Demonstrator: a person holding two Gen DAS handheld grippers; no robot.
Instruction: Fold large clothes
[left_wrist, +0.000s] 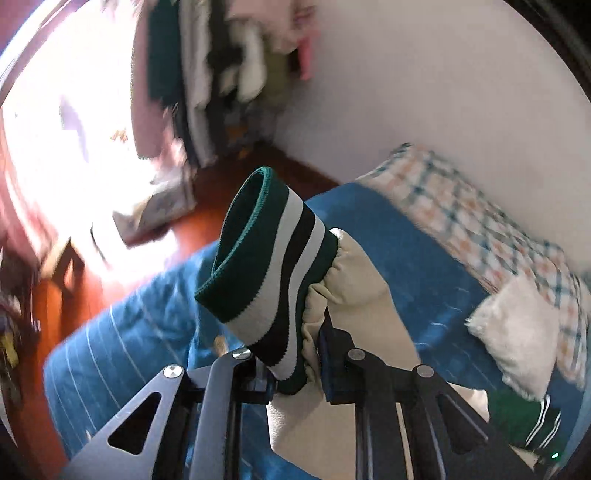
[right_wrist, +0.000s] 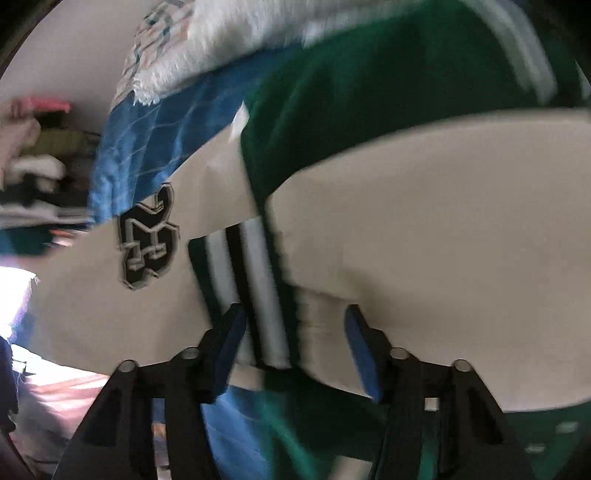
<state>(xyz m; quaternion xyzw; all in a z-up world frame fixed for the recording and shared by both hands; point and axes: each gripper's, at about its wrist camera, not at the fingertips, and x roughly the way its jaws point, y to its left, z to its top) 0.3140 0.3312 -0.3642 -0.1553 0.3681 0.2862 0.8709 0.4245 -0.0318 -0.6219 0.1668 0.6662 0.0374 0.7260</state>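
The left gripper (left_wrist: 314, 365) is clenched on the jacket sleeve (left_wrist: 354, 280) just behind its striped cuff (left_wrist: 269, 258), lifted over the blue bedspread (left_wrist: 129, 354); the sleeve's long axis runs from five o'clock toward eleven, its cuff opening facing eleven. The right gripper (right_wrist: 295, 354) hovers released, jaws wide, above the jacket (right_wrist: 424, 240) lying on the bed, another striped cuff (right_wrist: 247, 288) between its pads at twelve o'clock.

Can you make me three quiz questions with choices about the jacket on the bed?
1. What lies under the jacket?
A. a blue bedcover
B. a wooden desk
C. a red rug

2. What colours are the stripes on the cuff?
A. pink and yellow
B. green, white and black
C. orange and grey

3. What is the left gripper doing?
A. hanging open with nothing in it
B. shut on the sleeve by the cuff
C. holding a pillow

Answers:
1 A, the blue bedcover shows around the jacket.
2 B, the cuff's bands show those colours.
3 B, its fingers pinch the cream sleeve just behind the cuff.
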